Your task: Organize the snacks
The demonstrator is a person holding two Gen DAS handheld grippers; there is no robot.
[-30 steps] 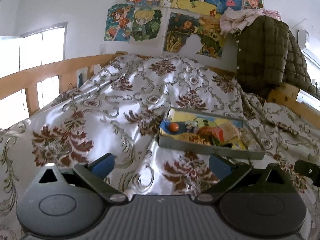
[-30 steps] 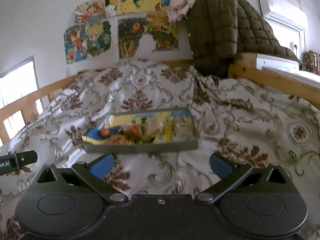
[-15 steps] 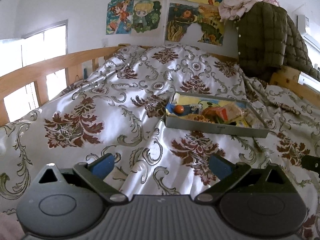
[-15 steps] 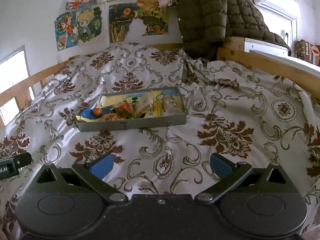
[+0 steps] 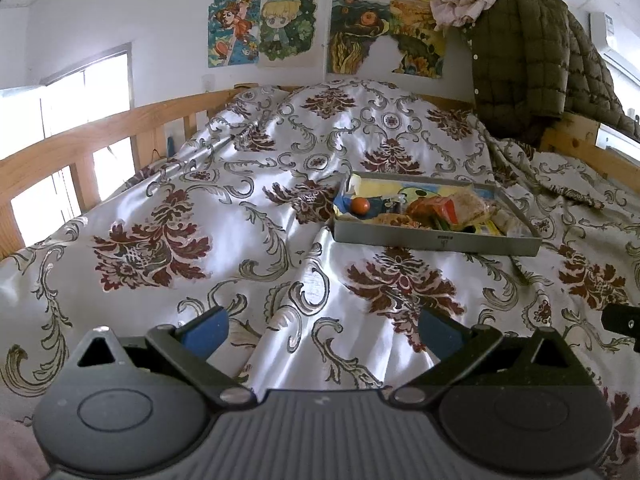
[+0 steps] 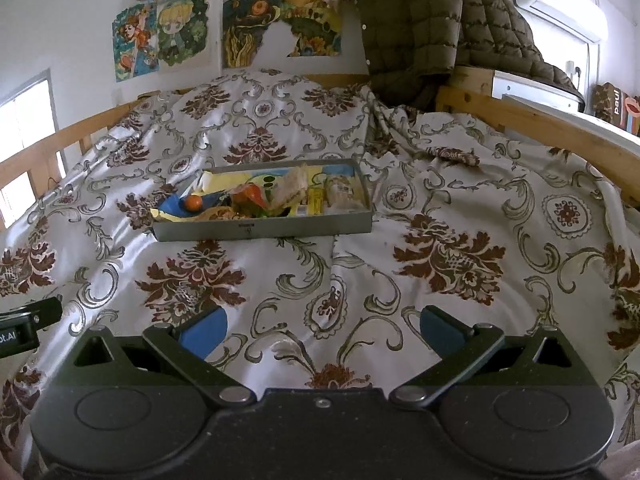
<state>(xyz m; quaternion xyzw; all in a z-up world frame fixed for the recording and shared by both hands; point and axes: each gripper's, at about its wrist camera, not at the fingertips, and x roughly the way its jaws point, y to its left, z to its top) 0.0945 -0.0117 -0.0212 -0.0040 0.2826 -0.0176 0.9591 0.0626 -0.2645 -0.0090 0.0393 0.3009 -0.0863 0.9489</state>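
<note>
Both grippers, left (image 5: 320, 326) and right (image 6: 320, 326), were held wide open and empty above the bed (image 6: 440, 280), well short of the tray (image 6: 264, 229). Snacks (image 6: 296, 188) were piled inside it, an orange ball (image 6: 193, 202) at its left end. On soft, rumpled bedding the tray could be tipped if pressed unevenly, and the ball could be rolled out.

The word "paul" is printed in white on a brown box (image 6: 614, 107) behind the bed rail. The letters "ot.AI" are seen on the left gripper (image 6: 24, 322). Marks on the tray's front wall (image 6: 264, 230) cannot be read.
</note>
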